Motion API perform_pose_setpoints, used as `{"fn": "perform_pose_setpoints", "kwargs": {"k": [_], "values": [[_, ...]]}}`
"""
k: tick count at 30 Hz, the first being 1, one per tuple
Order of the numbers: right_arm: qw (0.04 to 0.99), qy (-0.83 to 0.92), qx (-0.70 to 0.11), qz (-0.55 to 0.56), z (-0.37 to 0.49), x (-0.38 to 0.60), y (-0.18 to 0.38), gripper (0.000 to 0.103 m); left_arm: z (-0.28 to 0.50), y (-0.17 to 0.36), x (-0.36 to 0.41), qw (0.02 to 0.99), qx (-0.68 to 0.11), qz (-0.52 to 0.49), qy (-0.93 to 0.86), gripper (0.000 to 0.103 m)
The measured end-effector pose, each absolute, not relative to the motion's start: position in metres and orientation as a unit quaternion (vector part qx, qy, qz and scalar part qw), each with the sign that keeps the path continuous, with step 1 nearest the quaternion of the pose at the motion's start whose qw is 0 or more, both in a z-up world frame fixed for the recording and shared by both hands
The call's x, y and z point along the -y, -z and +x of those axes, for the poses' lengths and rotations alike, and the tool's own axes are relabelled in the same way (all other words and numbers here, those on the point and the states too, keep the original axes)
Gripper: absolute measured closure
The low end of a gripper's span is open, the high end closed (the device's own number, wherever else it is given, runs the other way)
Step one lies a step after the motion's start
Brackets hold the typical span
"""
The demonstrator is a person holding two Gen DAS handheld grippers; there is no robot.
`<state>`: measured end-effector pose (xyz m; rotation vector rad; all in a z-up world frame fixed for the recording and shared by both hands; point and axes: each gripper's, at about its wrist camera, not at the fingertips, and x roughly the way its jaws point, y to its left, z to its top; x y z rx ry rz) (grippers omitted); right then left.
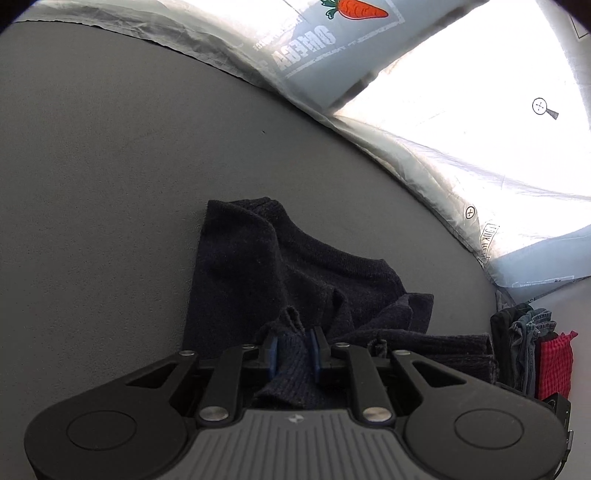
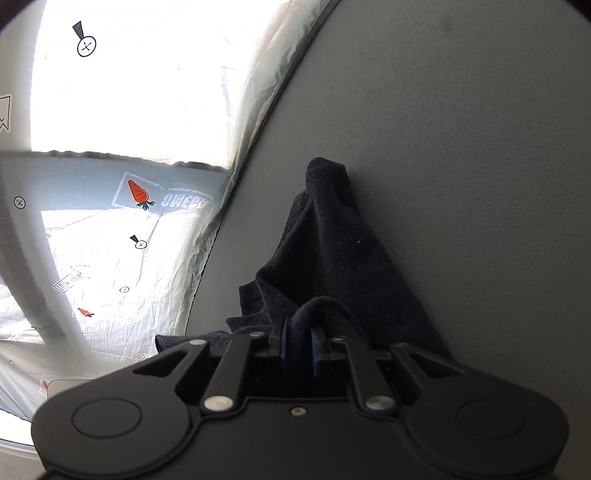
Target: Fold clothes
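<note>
A dark navy knit sweater [image 1: 280,266] lies bunched on a grey surface [image 1: 110,166]. My left gripper [image 1: 294,345] is shut on a ribbed edge of the sweater, which runs back between the blue pads. In the right wrist view the same sweater [image 2: 332,258] rises in a peak ahead of me. My right gripper [image 2: 300,341] is shut on a fold of the sweater that loops over its blue pads [image 2: 286,339].
A pale sheet with carrot prints [image 1: 354,9] borders the grey surface, also in the right wrist view [image 2: 138,192]. A pile of clothes, dark, denim and red checked [image 1: 554,362], sits at the right edge of the left wrist view.
</note>
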<state>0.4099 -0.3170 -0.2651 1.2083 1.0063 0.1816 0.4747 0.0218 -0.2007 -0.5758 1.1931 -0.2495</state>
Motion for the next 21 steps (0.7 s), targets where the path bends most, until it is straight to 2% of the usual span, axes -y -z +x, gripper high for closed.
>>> {"fn": "perform_pose_setpoints", "kwargs": {"k": [5,8,11,13,17,21], "values": [[0.660,-0.073,-0.454,0.594,0.424,0.322,0.282,0.085,0.489,0.216,-0.040,0.757,-0.554,-0.331,0.103,0.075],[0.660,-0.072,-0.458,0.591,0.429,0.320,0.281,0.085,0.492,0.207,-0.052,0.783,-0.514,-0.341,0.078,0.059],[0.668,-0.073,-0.459,0.581,0.431,0.318,0.274,0.083,0.497,0.191,-0.066,0.806,-0.471,-0.350,0.074,0.050],[0.670,-0.072,-0.456,0.581,0.431,0.318,0.272,0.082,0.500,0.178,-0.067,0.823,-0.455,-0.330,0.080,0.048],[0.669,-0.069,-0.444,0.592,0.427,0.321,0.268,0.080,0.496,0.161,-0.053,0.856,-0.446,-0.247,0.086,0.033],[0.678,-0.063,-0.424,0.597,0.421,0.330,0.259,0.078,0.483,0.170,-0.045,0.851,-0.464,-0.230,0.089,0.031]]}}
